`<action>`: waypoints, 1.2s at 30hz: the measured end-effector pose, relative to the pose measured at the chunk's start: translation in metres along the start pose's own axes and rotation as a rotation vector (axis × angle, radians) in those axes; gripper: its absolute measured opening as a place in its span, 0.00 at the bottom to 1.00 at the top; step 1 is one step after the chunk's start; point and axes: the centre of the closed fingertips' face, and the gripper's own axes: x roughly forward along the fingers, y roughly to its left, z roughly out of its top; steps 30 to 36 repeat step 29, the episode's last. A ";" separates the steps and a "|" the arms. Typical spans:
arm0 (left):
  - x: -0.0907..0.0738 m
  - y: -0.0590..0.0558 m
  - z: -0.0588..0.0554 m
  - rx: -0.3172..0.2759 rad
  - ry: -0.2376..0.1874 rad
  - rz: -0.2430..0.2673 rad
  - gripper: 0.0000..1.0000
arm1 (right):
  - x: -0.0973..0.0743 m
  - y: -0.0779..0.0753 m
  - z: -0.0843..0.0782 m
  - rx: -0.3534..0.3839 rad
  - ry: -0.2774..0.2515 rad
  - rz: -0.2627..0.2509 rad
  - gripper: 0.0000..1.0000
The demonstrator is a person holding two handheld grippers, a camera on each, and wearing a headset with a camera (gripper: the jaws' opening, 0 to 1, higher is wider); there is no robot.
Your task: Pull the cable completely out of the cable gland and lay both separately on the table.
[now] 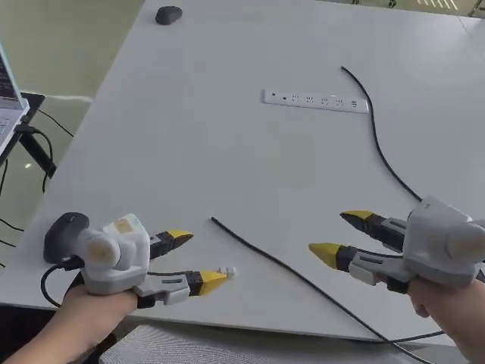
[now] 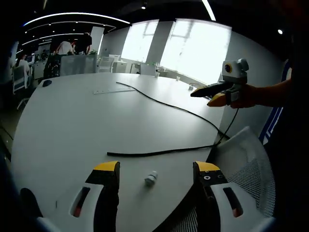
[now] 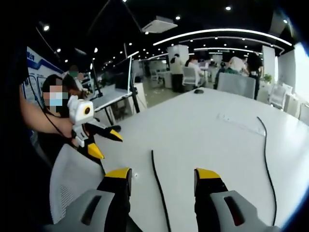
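Note:
A small white cable gland lies on the grey table near its front edge, just past the tip of my left gripper, which is open and empty. In the left gripper view the gland sits between and ahead of the jaws. A black cable lies loose on the table, its free end a little beyond the gland and apart from it. My right gripper hovers open and empty above the cable's right stretch. In the right gripper view the cable runs between the jaws, and the gland is a white speck.
A white power strip lies mid-table, with its black lead curving toward the right gripper. A dark mouse sits at the far edge. A white mesh chair back is below the front edge. A laptop stands at left.

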 end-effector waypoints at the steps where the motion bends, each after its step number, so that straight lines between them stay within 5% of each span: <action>1: -0.002 0.000 0.001 0.002 -0.003 0.007 0.64 | -0.003 -0.001 -0.001 0.003 -0.001 -0.006 0.51; 13: -0.026 -0.002 0.011 -0.014 -0.043 0.057 0.74 | -0.037 0.002 -0.019 0.043 -0.035 -0.051 0.60; 23: -0.041 0.005 0.013 0.007 -0.047 0.122 0.87 | -0.041 0.008 -0.053 0.024 0.044 -0.048 0.68; 36: -0.044 0.007 0.016 0.021 -0.045 0.129 0.88 | -0.044 0.006 -0.051 0.052 0.029 -0.046 0.74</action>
